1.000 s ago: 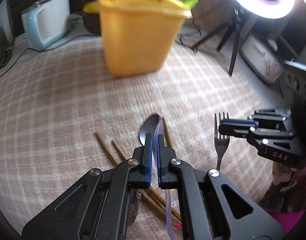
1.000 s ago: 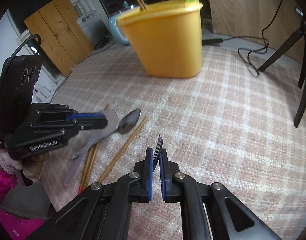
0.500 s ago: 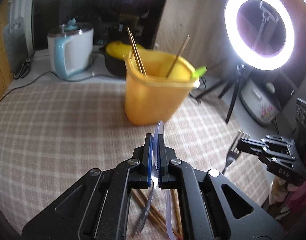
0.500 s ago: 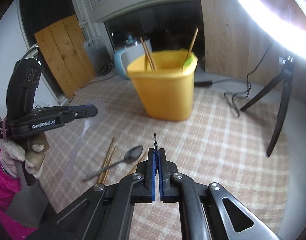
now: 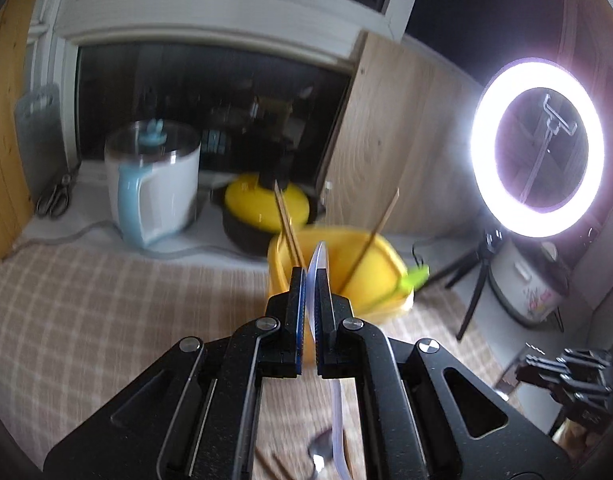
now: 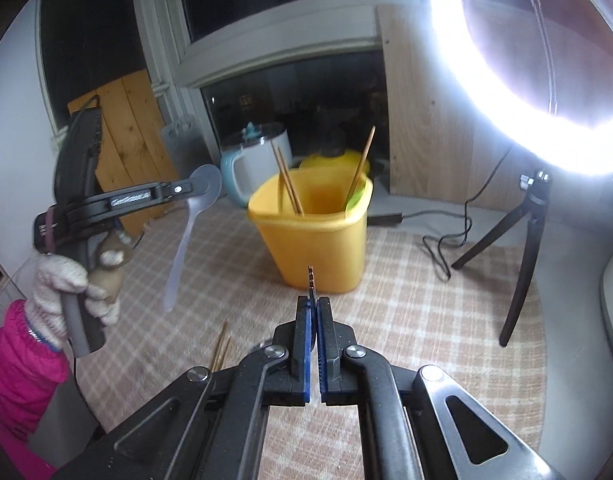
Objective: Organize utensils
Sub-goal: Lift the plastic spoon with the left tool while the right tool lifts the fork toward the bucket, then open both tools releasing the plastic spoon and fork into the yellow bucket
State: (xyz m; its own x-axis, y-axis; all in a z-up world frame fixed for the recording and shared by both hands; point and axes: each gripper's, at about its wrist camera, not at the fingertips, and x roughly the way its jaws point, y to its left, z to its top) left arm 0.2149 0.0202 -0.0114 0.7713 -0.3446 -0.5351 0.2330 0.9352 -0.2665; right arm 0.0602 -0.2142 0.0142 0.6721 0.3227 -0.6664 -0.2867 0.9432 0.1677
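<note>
Hand-held gripper (image 6: 194, 188) lettering blurred, unreadable; spoon (image 6: 182, 236) clamped.

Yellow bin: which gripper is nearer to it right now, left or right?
Left, though not by much. The left gripper, shut on a clear plastic spoon, hangs up beside the yellow bin. The right gripper, shut on a fork, sits further back.

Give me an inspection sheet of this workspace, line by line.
Surface: checked tablecloth.
Job's things: yellow container holds chopsticks; more loose chopsticks and a metal spoon lie on the cloth.
Clutter: kettle, scissors, rice cooker.
Grippers: left gripper shut on clear plastic spoon; right gripper shut on fork.
Cables: black cord by the tripod.
Surroundings: lit ring light, window frame.
</note>
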